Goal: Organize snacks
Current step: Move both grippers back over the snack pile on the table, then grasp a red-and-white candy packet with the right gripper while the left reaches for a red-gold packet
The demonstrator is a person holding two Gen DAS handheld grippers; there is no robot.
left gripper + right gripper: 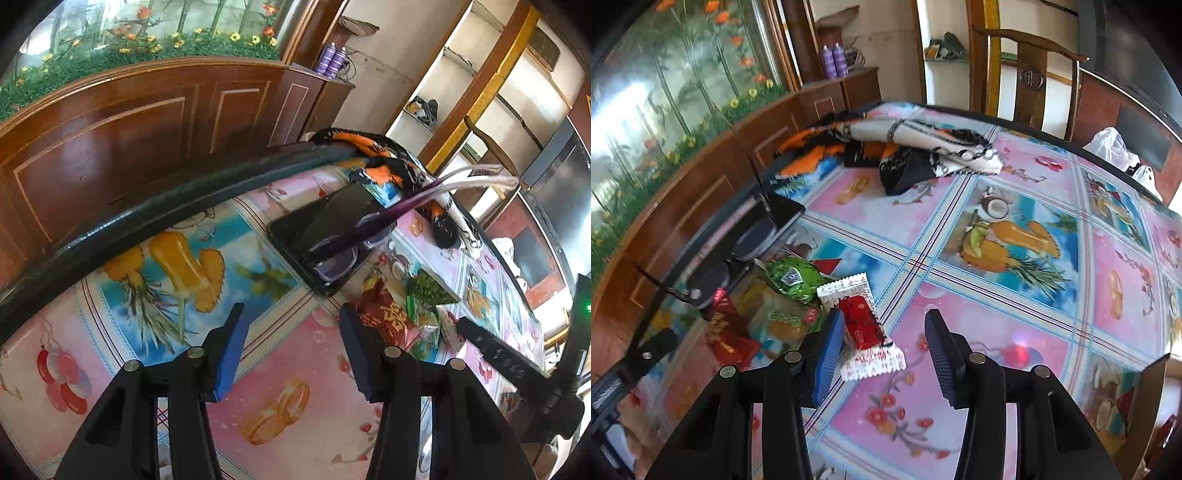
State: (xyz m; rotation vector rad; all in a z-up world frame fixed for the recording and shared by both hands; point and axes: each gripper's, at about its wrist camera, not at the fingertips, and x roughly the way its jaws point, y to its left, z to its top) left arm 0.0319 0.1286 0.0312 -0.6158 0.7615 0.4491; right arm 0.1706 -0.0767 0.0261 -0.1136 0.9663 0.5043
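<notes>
Several snack packets lie in a loose pile on the flowered tablecloth. In the right wrist view a red-and-white packet lies flat just inside the left finger of my right gripper, which is open and holds nothing. Left of it are a green packet, a clear packet with a green label and a dark red packet. In the left wrist view my left gripper is open and empty over bare cloth. The red packet and green packet sit just past its right finger.
A black tray with sunglasses on it lies behind the pile. An orange-and-black scarf is heaped at the far side. A wooden chair and white plastic bags stand past the table's edge. A wooden cabinet runs alongside.
</notes>
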